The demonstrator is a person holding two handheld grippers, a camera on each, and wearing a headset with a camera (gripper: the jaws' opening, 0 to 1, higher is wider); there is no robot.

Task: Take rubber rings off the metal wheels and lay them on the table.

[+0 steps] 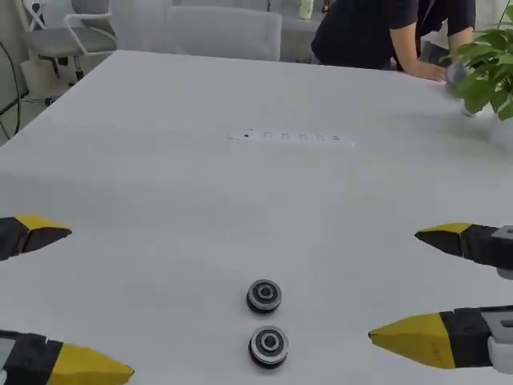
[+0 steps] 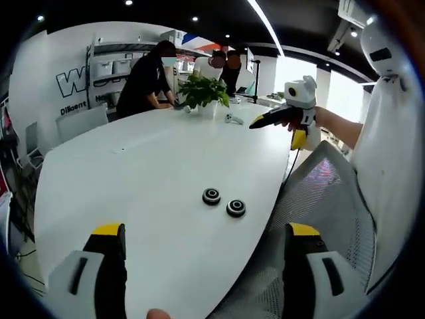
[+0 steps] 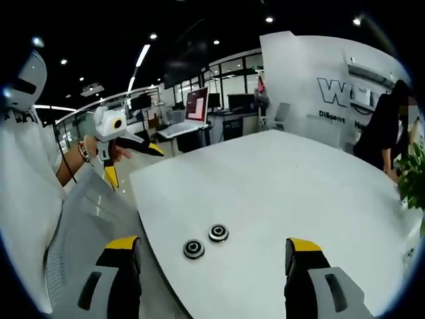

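Metal wheels (image 1: pixel 264 296), two of them, lie flat close to the near edge of the bench (image 1: pixel 160 176), about midway along it. The second (image 1: pixel 268 346) sits just nearer, slightly apart from the first. Each wears a dark rubber ring (image 1: pixel 250 298) around its rim. The left claw (image 1: pixel 98 301) and right claw (image 1: pixel 393 285) flank them, jaws wide apart and holding nothing, with bare benchtop between. One socket panel (image 1: pixel 292 136) sits mid-bench. One potted plant (image 1: pixel 485 72) stands at the far right corner, near one person (image 1: pixel 377 32) leaning at the far edge.
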